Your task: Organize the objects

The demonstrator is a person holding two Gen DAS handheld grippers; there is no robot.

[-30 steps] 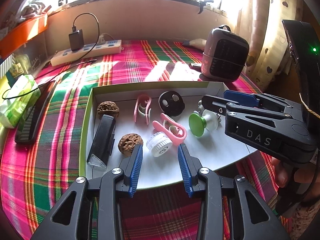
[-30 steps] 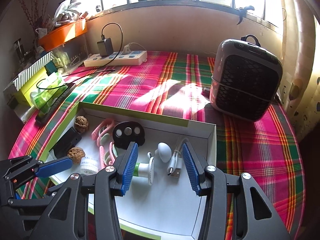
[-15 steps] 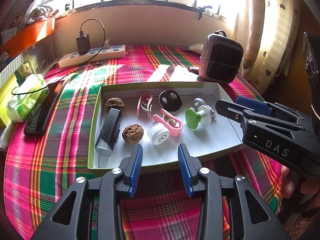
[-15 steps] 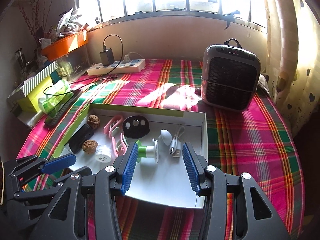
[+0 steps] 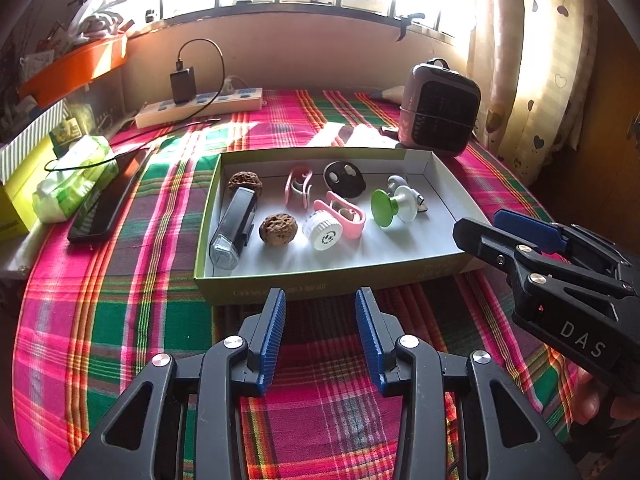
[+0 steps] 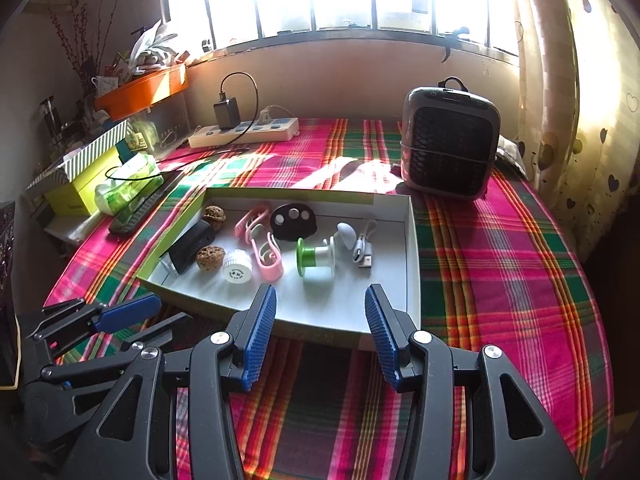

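A shallow box [image 5: 320, 280] with green sides and a white floor lies on the plaid cloth. In it lie two walnuts [image 5: 278, 229] [image 5: 245, 182], a black light [image 5: 236, 228], two pink clips [image 5: 298, 186] [image 5: 344, 212], a white round cap [image 5: 322, 230], a black disc [image 5: 344, 178], a green and white spool [image 5: 388, 206] and a white USB cable [image 6: 362, 248]. My left gripper [image 5: 320, 296] is open and empty just short of the box's near wall. My right gripper [image 6: 320, 292] is open and empty over the box's near right corner.
A grey heater [image 6: 448, 152] stands behind the box at the right. A white power strip [image 5: 200, 106] with a black charger lies by the back wall. A dark phone [image 5: 104, 200] and a green tissue pack [image 5: 68, 184] lie left of the box. Curtains hang at the right.
Both grippers have drawn back from over the box toward the near side of the table. Their jaws have kept the same width, and nothing in the box has moved.
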